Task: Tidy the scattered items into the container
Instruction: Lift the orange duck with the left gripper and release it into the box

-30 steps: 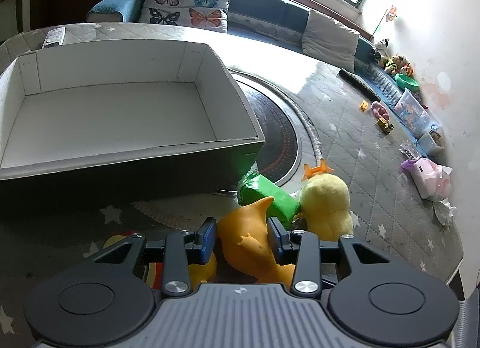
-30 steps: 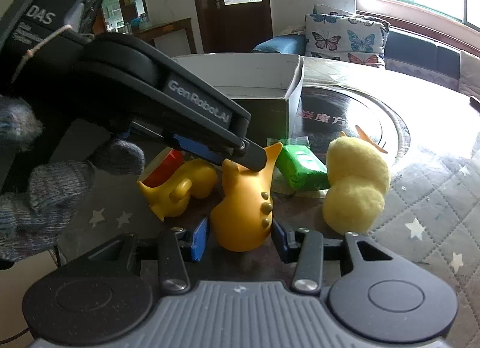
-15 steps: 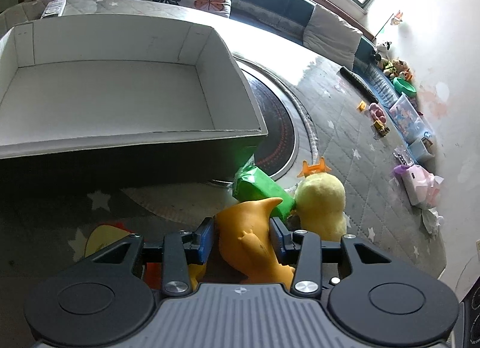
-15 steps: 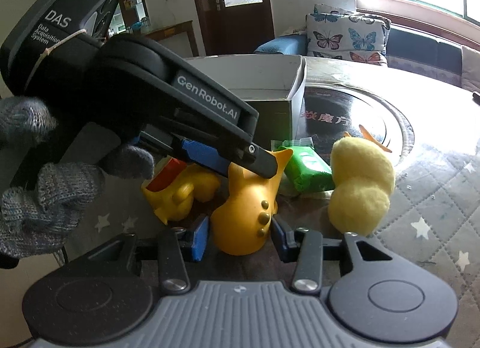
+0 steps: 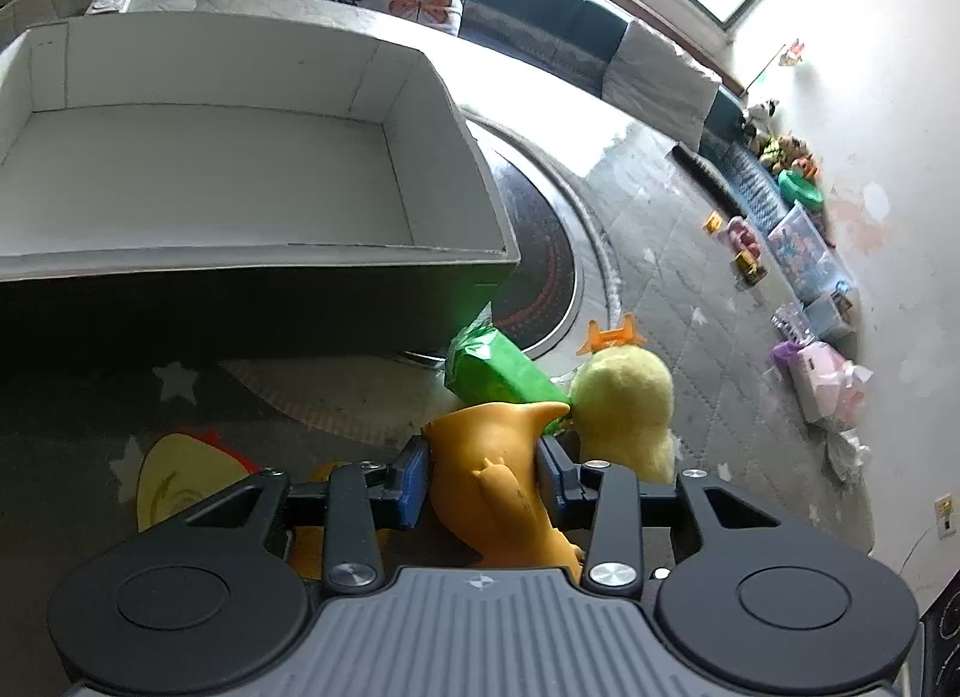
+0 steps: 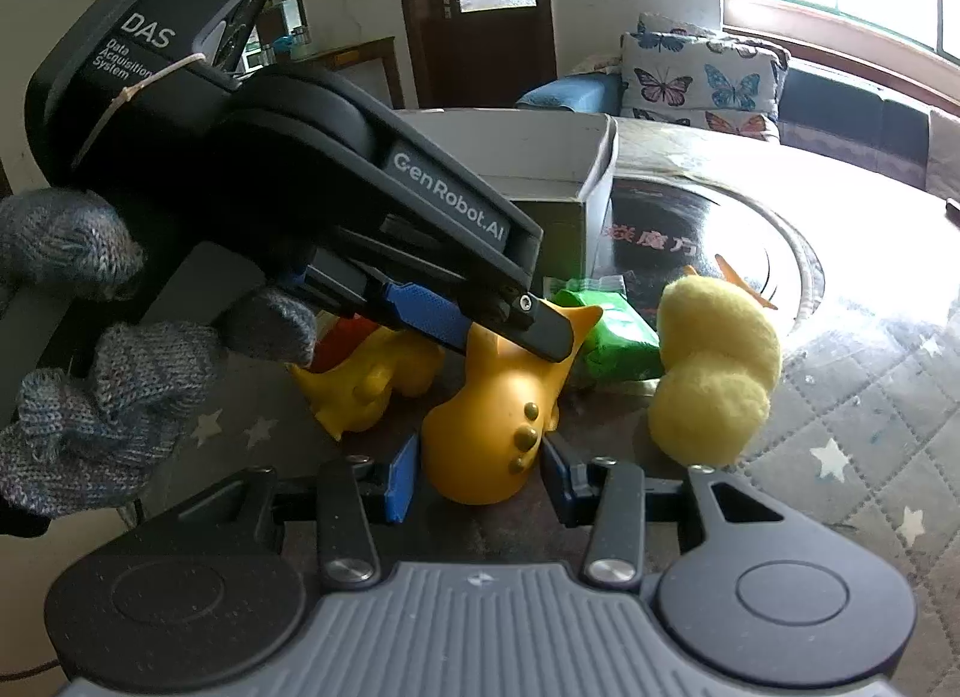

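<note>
Left gripper now clamping orange toy (lifted).

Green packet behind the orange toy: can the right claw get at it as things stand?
Probably not directly. The orange toy stands between the right claw and the green packet, with the left claw on the toy's top and the yellow plush duck crowding the packet's right.

You had before you: an orange toy with darker brownish studs down its side; a pale yellow plush duck with orange feet; a bright green packet; a yellow duck with a red part. The box was white inside, dark outside. The mat was grey with white stars. The cushion bore blue, orange and pink butterflies. Your glove was mottled grey.
</note>
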Action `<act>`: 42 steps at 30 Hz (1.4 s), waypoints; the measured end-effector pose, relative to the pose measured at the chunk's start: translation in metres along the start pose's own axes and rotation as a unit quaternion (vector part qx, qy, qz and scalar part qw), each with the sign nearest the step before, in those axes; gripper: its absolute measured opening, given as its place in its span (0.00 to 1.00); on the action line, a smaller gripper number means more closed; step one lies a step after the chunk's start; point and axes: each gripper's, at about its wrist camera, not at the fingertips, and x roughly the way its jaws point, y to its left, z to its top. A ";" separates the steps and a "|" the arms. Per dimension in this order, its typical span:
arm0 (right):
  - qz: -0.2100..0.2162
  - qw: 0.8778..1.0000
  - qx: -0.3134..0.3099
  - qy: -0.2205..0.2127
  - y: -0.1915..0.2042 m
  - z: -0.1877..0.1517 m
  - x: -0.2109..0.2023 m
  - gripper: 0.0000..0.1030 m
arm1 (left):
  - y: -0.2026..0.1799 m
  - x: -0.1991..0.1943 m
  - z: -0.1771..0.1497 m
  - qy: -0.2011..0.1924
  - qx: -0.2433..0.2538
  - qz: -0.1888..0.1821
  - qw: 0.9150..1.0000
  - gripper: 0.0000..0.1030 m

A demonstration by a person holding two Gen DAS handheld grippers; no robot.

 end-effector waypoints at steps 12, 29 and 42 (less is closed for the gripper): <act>0.004 0.994 -0.083 -0.069 0.016 0.066 -0.011 0.42 | -0.008 -0.058 0.045 -0.108 0.003 0.006 0.994 0.40; 0.040 0.994 -0.102 0.007 0.000 0.145 0.101 0.42 | 0.059 0.002 0.128 -0.078 -0.093 0.024 0.992 0.40; 0.032 0.991 -0.116 0.060 0.005 0.139 0.142 0.43 | 0.093 0.039 0.128 -0.032 -0.148 0.013 0.988 0.39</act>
